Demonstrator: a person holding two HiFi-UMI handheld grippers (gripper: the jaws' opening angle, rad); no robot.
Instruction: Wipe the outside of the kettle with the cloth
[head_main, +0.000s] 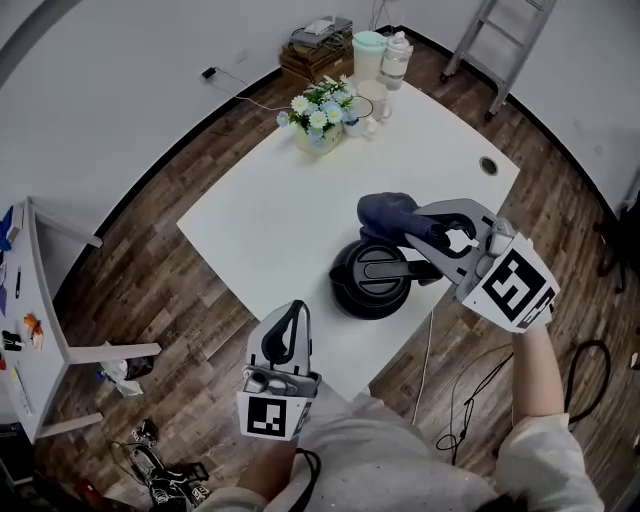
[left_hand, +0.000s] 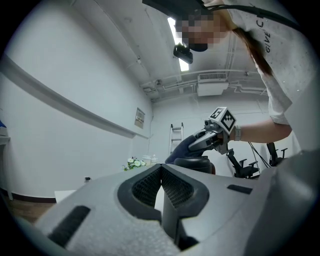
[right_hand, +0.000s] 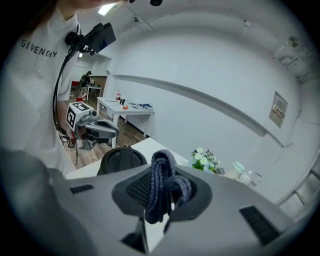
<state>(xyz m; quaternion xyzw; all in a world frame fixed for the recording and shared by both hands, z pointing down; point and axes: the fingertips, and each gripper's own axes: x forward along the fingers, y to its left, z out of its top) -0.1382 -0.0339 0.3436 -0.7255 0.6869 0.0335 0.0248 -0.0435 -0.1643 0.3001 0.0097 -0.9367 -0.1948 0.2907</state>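
Clamping cloth (right_hand: 162, 172), right gripper (right_hand: 159, 196), seen in its view | head view places cloth beside kettle (head_main: 370, 280) | left gripper (left_hand: 162, 186) closed, empty

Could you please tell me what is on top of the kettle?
Nothing lies on the lid of the kettle. The right gripper holds the cloth at its far edge; whether cloth and kettle touch cannot be told. The gripper covers part of its right side.

The kettle (head_main: 372, 278) is black and round, standing upright with its lid on and handle across the top, on the white surface (head_main: 270, 225) near the front edge. The cloth (head_main: 385, 211) is dark blue and bunched into folds, pinched in the right tool (head_main: 410, 232) just over the kettle's far side; contact is unclear.
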